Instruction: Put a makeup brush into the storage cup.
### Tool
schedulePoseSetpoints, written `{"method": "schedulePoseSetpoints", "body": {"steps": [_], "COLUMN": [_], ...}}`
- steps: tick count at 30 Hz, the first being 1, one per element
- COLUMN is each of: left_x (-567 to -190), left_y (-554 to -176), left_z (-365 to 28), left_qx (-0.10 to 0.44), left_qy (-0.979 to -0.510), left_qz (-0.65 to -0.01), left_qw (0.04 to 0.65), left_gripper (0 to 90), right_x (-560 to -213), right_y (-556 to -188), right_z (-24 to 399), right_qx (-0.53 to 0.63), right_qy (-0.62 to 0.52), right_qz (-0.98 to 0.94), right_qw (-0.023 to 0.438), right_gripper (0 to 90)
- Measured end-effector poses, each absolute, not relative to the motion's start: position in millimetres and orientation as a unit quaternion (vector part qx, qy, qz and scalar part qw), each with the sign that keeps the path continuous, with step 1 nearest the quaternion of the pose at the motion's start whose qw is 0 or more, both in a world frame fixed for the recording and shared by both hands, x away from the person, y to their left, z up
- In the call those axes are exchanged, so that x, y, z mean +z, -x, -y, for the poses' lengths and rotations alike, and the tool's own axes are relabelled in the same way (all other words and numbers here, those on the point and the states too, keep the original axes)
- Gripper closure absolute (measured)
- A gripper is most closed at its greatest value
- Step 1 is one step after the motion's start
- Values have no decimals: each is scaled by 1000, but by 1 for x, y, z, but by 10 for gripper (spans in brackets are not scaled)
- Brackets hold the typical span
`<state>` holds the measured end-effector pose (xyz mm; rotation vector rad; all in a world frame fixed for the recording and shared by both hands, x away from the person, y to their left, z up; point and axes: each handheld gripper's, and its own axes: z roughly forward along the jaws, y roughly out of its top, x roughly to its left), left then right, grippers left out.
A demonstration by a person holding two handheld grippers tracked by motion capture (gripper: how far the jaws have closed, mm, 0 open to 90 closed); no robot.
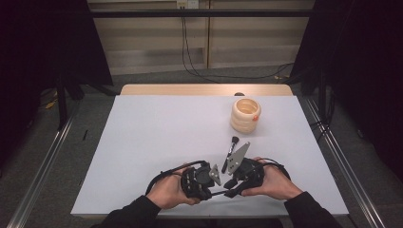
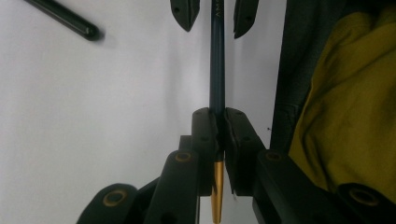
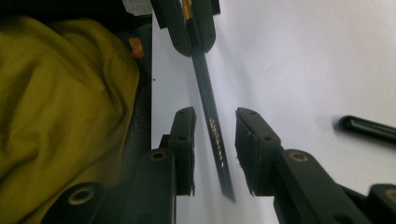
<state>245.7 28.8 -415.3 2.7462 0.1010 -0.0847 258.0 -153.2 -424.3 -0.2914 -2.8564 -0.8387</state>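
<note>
A thin dark brush handle with a gold end runs level between my two grippers, just above the table's front edge. My left gripper is shut on it near the gold part. My right gripper faces it from the other side. Its jaws stand on either side of the handle's free end, with a gap showing on both sides. From above, the left gripper and right gripper meet tip to tip, one in each of the person's hands.
A second black brush lies on the white table just beyond the grippers. A beige ribbed holder with an orange spot stands at the back right. Yellow cloth hangs at the table's near edge.
</note>
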Motion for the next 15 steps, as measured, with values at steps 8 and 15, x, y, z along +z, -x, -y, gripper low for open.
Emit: {"method": "schedulePoseSetpoints", "body": {"steps": [8, 15], "left_x": [-414, -409], "left_y": [-246, -249], "left_z": [-30, -31], "left_qx": [-27, -34], "left_qy": [-980, -980], "left_qz": [-29, -17], "left_qw": [196, 195], "left_gripper": [832, 823], "right_x": [-425, -426], "right_y": [-256, -255], "right_z": [151, 152], "right_qx": [-289, -284], "right_qy": [82, 70], "right_qz": [951, 953], "right_qw": [75, 76], "right_gripper": [789, 850]}}
